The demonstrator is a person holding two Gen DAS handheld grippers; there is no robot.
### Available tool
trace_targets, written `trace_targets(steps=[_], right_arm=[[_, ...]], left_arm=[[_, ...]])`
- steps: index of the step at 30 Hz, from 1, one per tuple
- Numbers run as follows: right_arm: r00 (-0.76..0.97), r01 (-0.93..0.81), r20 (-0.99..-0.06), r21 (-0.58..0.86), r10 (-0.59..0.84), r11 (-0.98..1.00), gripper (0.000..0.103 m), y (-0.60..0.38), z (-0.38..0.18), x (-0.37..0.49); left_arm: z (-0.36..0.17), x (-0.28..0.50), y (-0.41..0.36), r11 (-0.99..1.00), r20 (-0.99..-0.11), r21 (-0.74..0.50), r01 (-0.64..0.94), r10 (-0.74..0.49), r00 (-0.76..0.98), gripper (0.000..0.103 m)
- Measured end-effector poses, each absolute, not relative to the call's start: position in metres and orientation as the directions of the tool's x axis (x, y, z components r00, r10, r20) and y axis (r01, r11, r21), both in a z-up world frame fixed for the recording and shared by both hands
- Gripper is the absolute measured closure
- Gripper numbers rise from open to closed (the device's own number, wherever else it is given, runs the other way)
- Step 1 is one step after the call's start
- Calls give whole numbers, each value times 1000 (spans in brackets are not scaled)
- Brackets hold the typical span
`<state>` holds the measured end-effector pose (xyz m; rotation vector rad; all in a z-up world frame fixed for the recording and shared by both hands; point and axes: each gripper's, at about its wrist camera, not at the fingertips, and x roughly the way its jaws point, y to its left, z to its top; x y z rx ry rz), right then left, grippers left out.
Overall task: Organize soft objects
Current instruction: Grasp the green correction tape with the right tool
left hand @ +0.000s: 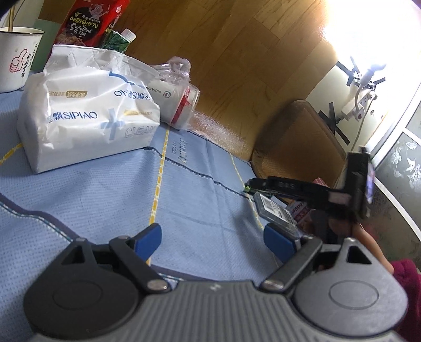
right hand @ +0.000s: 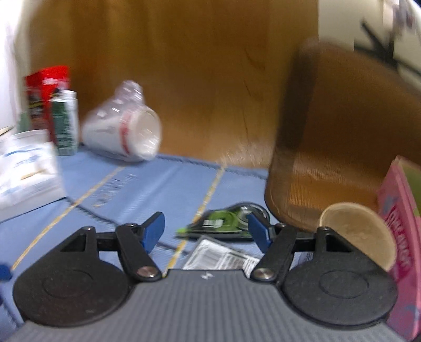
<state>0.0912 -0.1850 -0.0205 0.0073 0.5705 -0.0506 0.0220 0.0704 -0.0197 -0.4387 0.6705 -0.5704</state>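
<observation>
While both claws hung empty over the counter point(left hand: 79, 210), nothing soft had been taken up yet. Left claw point(left hand: 213, 240) stood wide, blue pads apart, only blue cloth between them. Right claw point(right hand: 206, 231) also stood wide, nothing pressed between its pads; its view was smeared by motion.

Tissue pack point(left hand: 86, 115), white, soft, sat upright toward the far left of the counter, well ahead of the left claw. Bagged paper cup point(left hand: 176, 102) lay on its side just beside the pack, at the counter's far edge.

Judgement: the tissue pack looked the likely next pick. A pack that bulky would want the pads set across its narrower side, low on the body, closing gently so the wrapper does not slip or crumple. The bagged cup would crush easily.

Left view alone showed the enamel mug point(left hand: 18, 58), the red snack bag point(left hand: 86, 23) and the whole right-hand tool from the side. Right view alone showed the green correction-tape dispenser point(right hand: 223, 221) lying just ahead of its pads, a pink box point(right hand: 402, 210) at far right, and a round tan disc point(right hand: 360, 231) beside it.
</observation>
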Motion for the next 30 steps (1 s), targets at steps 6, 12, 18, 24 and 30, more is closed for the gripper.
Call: trace_targets(steps=[6,12,18,24,30], right_arm=[[803,88,-596,118,0,989,26,-195,-30,104],[804,14,-595,57,23,998,25,-176,-30,119],[803,-81,-590,29,82,996,28,-158,-31,137],[794,-148,-590,40,143,988,28,-149,-29,133],[828,-106,-542,106,146,989,28,-162,-21,125]], left_arm=[[-19,24,69,759,-453,-544,358,-625,635,13],[-19,25,70,754,-452,-549,361,-631,630,12],[-19,25,70,751,-451,-552,364,-635,627,10],[-19,24,69,750,-450,-554,362,-635,628,10],[-19,25,72,748,-447,-560,357,-635,629,10]])
